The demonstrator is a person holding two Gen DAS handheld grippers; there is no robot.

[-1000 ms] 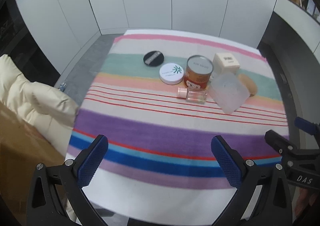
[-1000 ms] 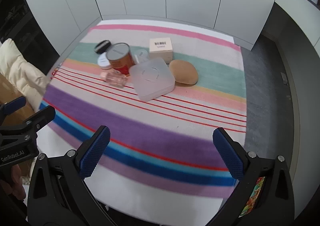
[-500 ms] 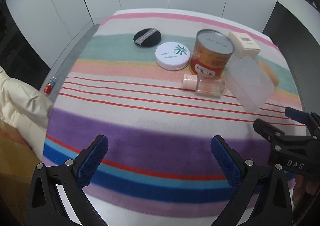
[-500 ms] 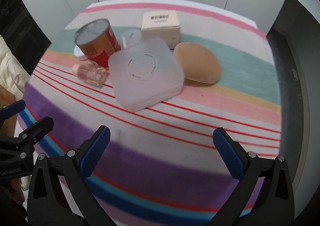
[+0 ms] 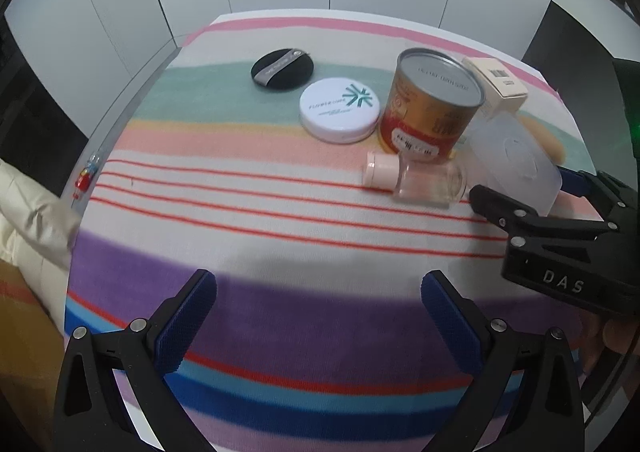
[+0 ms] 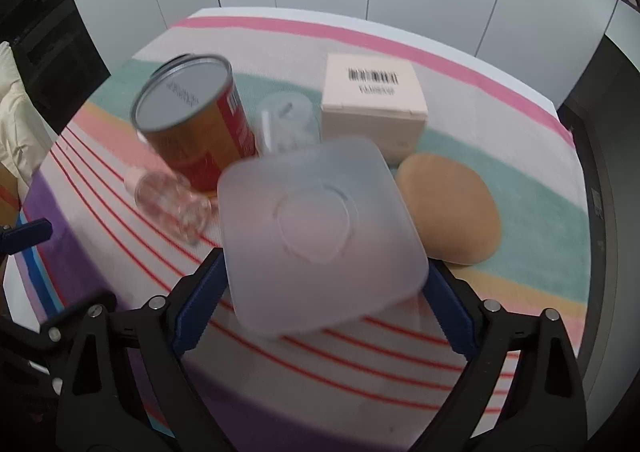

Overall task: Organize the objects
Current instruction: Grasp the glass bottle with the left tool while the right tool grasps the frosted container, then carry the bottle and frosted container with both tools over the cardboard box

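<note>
Grippers are both over the striped cloth (image 5: pixel 280 220). Right gripper (image 6: pixel 324 296) has its jaws closing, one on each side of the frosted square box (image 6: pixel 320 228); whether the blue pads (image 6: pixel 200 300) press its sides yet cannot be told — the frame is blurred there. Left gripper (image 5: pixel 316 316) stands wide open with nothing between its fingers, above the purple stripe at 6 o'clock of the cloth.

Items cluster toward 1 o'clock in the left wrist view. The orange can (image 5: pixel 430 108) stands upright. The white round compact (image 5: pixel 339 109) lies just beside it at its 9 o'clock, and the black powder puff (image 5: pixel 282 69) lies near the compact at 11 o'clock. The clear bottle (image 5: pixel 416 179) with a pink cap lies on its side in front of the can, at its 6 o'clock.

In the right wrist view the barcoded carton (image 6: pixel 374 102) sits at 12 o'clock of the frosted box — the tan sponge (image 6: pixel 450 208) lies at its 3 o'clock, just beside it. A clear plastic piece (image 6: pixel 286 122) rests between can and carton.
</note>
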